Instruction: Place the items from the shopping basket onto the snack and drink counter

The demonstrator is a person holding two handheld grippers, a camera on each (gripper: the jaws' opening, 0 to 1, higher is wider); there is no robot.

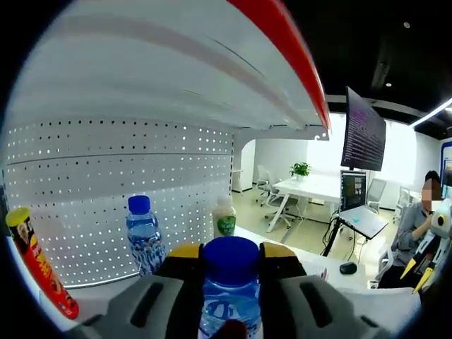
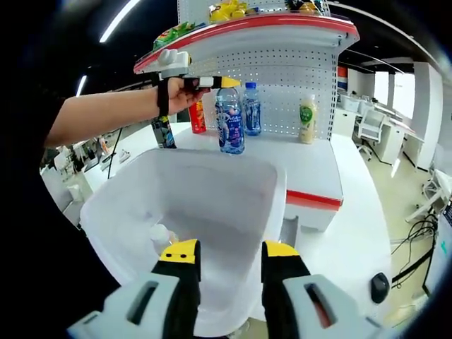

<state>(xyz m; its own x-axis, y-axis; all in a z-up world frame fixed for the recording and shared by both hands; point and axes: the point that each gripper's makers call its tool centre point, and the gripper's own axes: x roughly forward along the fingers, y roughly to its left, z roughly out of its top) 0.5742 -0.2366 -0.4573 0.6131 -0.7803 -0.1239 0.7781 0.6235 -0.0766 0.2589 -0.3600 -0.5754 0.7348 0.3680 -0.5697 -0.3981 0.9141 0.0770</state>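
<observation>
left gripper point(image 1: 232, 256) clamps water bottle point(image 1: 230, 282) (shelf edge near)

Open office. White pegboard back panel point(image 1: 120, 176) with a red-edged shelf point(image 1: 282, 49) overhead. Dark ceiling with strip lights point(image 2: 127, 18). Wall-mounted monitor point(image 1: 364, 131) showing text, a laptop point(image 1: 361, 215) open below it. White meeting table point(image 1: 314, 187) with swivel chairs point(image 1: 275, 205) and a potted plant point(image 1: 301, 169) by bright windows. Pale glossy floor point(image 2: 406, 176), cables point(image 2: 417, 229) trailing across it. Seated person point(image 1: 417, 226) at far right.
</observation>
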